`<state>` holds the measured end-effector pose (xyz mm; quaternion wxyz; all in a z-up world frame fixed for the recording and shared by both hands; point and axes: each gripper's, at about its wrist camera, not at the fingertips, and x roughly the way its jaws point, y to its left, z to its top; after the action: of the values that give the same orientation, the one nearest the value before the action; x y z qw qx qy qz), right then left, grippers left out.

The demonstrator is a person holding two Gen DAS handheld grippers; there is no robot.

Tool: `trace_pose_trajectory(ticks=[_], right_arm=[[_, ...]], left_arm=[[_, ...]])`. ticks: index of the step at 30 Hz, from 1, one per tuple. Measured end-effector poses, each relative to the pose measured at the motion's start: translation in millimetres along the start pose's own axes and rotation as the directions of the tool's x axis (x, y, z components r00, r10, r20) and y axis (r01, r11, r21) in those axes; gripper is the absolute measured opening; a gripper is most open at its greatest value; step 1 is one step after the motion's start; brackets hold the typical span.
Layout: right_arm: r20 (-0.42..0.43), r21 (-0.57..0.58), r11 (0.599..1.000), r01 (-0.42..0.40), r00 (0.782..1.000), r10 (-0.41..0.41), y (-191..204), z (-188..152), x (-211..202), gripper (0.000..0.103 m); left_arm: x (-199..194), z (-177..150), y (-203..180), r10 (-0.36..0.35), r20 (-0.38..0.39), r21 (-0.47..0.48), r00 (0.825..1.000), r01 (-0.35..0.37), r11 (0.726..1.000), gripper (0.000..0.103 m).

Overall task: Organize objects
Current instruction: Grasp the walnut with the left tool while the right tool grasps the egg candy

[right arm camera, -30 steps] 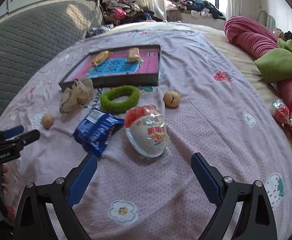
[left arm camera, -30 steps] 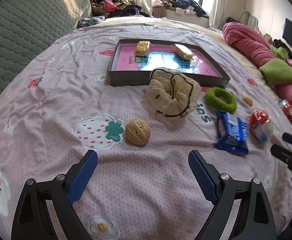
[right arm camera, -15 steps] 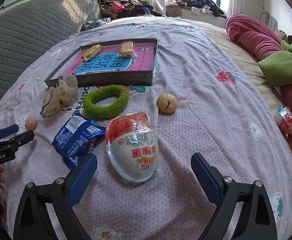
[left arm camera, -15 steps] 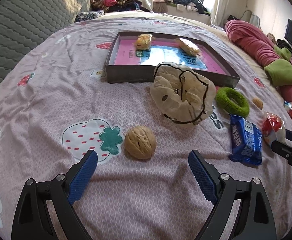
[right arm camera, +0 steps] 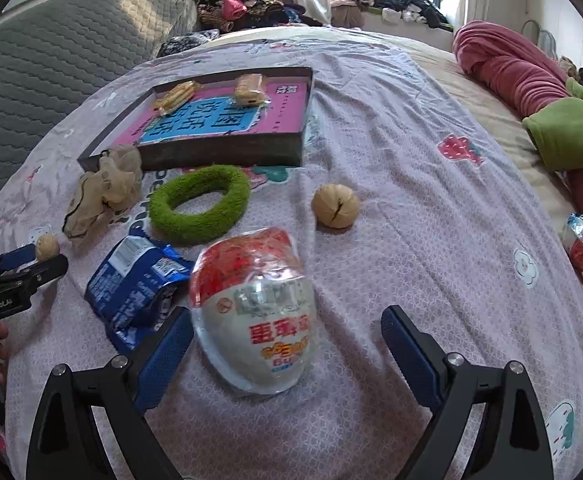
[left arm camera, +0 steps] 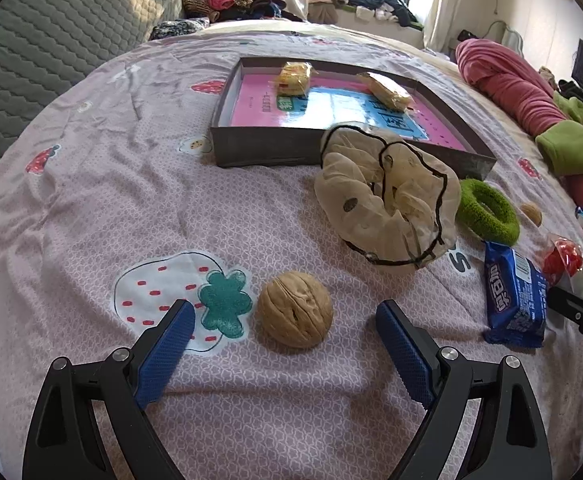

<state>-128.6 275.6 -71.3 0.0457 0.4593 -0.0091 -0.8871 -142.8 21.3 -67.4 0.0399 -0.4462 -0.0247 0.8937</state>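
Left wrist view: your left gripper [left arm camera: 283,332] gapes wide and empty, the walnut [left arm camera: 294,314] lying just ahead between its fingertips, probably lined up for a grab. Your right gripper [right arm camera: 287,344] is equally spread, holding nothing, bracketing the egg-shaped snack pack [right arm camera: 256,312]. The blue wrapper [right arm camera: 135,292] crowds its left finger. Farther off lie the cream scrunchie [left arm camera: 387,204], green ring [right arm camera: 199,204] and second walnut [right arm camera: 334,210]; beyond, the tray [left arm camera: 267,148] already holds two snacks.
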Motion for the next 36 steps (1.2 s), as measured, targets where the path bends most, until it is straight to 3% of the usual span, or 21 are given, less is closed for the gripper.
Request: trace_pose_trajectory(ticks=[3, 6, 7, 11, 13, 18, 23, 25, 36], right_arm=[[-0.001, 0.011, 1.0, -0.015, 1.0, 0.015, -1, 0, 2, 0.091], [0.005, 0.009, 1.0, -0.015, 1.0, 0.015, 0, 0, 4, 0.086], [0.005, 0.008, 1.0, -0.016, 1.0, 0.016, 1, 0, 4, 0.084], [0.013, 0.001, 1.0, -0.02, 1.0, 0.02, 4, 0, 3, 0.077], [0.018, -0.007, 1.0, -0.018, 1.0, 0.019, 6, 0, 4, 0.07], [0.029, -0.013, 1.0, -0.028, 0.999, 0.028, 10, 1, 4, 0.056], [0.038, -0.025, 0.999, -0.03, 0.999, 0.031, 12, 0, 3, 0.052], [0.049, -0.027, 0.999, -0.031, 0.998, 0.032, 13, 0, 2, 0.051], [0.051, -0.043, 0.998, -0.054, 0.997, 0.056, 17, -1, 0, 0.051]], left_arm=[[0, 0, 2, 0.001, 0.003, -0.003, 1.0, -0.001, 1.0, 0.091], [0, 1, 3, 0.004, 0.007, -0.006, 1.0, -0.004, 1.0, 0.082], [0, 1, 3, 0.006, 0.009, -0.006, 1.0, -0.006, 1.0, 0.075], [1, 2, 4, 0.011, 0.004, -0.005, 1.0, -0.011, 1.0, 0.07], [1, 2, 3, 0.018, 0.006, 0.0, 1.0, -0.018, 1.0, 0.062], [-1, 1, 1, 0.014, 0.013, 0.008, 1.0, -0.014, 1.0, 0.052], [-2, 1, -1, -0.002, 0.019, 0.009, 1.0, 0.002, 1.0, 0.044], [-3, 0, 1, -0.017, 0.022, 0.004, 1.0, 0.016, 1.0, 0.034], [-7, -2, 0, -0.031, 0.035, 0.01, 0.999, 0.031, 0.999, 0.034]])
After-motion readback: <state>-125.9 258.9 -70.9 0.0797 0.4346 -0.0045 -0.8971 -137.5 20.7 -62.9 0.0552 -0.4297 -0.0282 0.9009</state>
